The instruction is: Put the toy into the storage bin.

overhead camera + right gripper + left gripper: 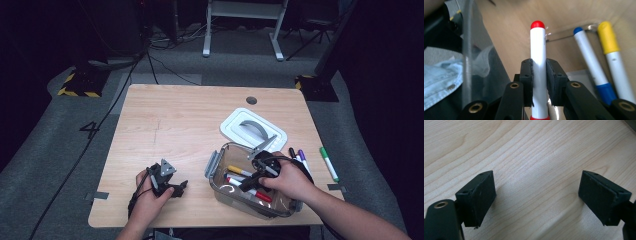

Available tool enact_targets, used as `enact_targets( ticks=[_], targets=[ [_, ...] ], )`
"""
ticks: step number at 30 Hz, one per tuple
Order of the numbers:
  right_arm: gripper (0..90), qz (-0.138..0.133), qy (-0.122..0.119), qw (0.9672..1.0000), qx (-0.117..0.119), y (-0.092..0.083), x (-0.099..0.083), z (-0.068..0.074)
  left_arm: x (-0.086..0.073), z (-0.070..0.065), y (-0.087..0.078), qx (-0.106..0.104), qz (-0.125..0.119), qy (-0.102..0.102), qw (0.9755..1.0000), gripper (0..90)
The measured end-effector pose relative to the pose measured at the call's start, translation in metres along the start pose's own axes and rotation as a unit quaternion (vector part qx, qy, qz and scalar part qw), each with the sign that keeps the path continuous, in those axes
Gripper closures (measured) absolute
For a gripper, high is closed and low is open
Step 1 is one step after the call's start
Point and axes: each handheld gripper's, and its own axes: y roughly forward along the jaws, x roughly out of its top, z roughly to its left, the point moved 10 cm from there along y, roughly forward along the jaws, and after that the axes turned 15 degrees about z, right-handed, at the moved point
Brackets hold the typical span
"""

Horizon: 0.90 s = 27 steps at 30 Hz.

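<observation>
A clear plastic container point(219, 161) stands at the table's front right with several markers in it. My right gripper point(248, 184) reaches down into it, shut on a white marker with red caps point(538, 42), which stands between the pads point(527, 72) in the right gripper view point(539, 68). Beside it on the container floor lie a blue-capped marker point(589, 57) and a yellow-capped marker point(612, 55); the yellow one point(239, 170) also shows from above. My left gripper point(175, 190) rests low over bare wood at the front left, its jaws open with nothing between them point(536, 195).
The container's white lid point(252, 131) lies handle-up just behind it. A black marker point(292, 152), a purple marker point(303, 160) and a green marker point(328, 163) lie on the table to the container's right. A cable hole point(251, 100) sits near the far edge.
</observation>
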Motion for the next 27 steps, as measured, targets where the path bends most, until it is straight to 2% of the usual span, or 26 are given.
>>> enact_targets(
  ticks=[5, 11, 18, 25, 27],
  targets=[
    [76.7, 0.021, -0.009, 0.9997, 0.007, 0.016, 0.000, 0.001, 0.000, 0.000, 0.000, 0.000, 0.001, 0.001, 1.0000, 14.9],
    [76.7, 0.044, -0.007, 0.9989, 0.013, 0.031, -0.003, 0.001, 0.000, 0.000, 0.000, 0.000, 0.001, 0.000, 1.0000, 14.9],
    [76.7, 0.063, -0.011, 0.9979, 0.006, 0.045, -0.005, -0.002, 0.000, 0.000, 0.000, 0.000, 0.000, 0.000, 1.0000, 14.9],
    [75.7, 0.072, -0.016, 0.9973, 0.008, 0.054, -0.007, -0.003, 0.000, 0.000, 0.000, 0.000, 0.000, 0.000, 1.0000, 14.9],
    [67.0, 0.057, -0.020, 0.9982, 0.002, 0.055, -0.004, -0.005, 0.000, 0.000, 0.000, -0.001, 0.000, 0.000, 1.0000, 14.8]
  ],
)
